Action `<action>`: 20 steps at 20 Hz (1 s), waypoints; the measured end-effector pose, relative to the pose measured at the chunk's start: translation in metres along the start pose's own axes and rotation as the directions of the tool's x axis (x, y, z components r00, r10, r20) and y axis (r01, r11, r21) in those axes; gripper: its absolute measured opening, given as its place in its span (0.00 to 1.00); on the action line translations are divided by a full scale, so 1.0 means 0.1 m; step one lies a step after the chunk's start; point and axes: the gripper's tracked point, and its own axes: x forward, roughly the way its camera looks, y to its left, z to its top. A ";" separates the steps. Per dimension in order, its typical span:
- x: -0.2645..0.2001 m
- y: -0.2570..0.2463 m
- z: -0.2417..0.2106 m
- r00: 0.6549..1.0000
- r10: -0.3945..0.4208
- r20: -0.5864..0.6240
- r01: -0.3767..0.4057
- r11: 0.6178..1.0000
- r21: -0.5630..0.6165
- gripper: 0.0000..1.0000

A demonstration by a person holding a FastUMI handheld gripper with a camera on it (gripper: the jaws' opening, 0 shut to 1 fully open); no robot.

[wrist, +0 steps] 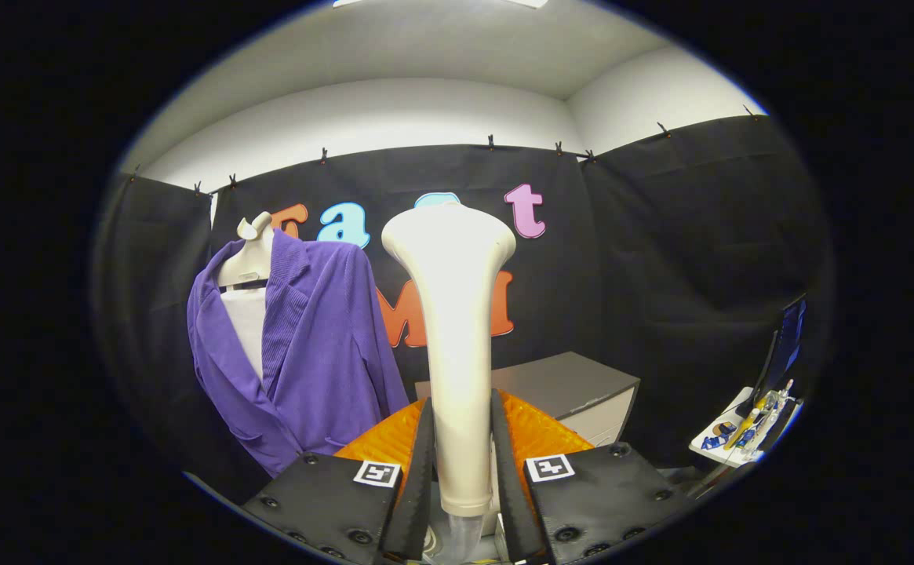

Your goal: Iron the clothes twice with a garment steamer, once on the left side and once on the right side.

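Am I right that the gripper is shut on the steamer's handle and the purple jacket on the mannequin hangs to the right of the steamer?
Not quite. In the gripper view the gripper is shut on the steamer, both fingers pressing its handle, but the purple jacket on the mannequin hangs to the left of the steamer, not the right.

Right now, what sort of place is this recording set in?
Probably a recording booth staged for garment care, not a real home: black cloth is clipped along white walls, a purple jacket hangs on a mannequin, and the gripper is shut on a steamer.
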 end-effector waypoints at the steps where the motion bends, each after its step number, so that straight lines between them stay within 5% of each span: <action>1: -0.11 -0.03 0.11 1.000 -0.006 0.014 0.006 1.000 -0.002 0.45; 20: -0.35 0.27 0.66 0.994 0.018 0.106 -0.016 1.000 -0.023 0.45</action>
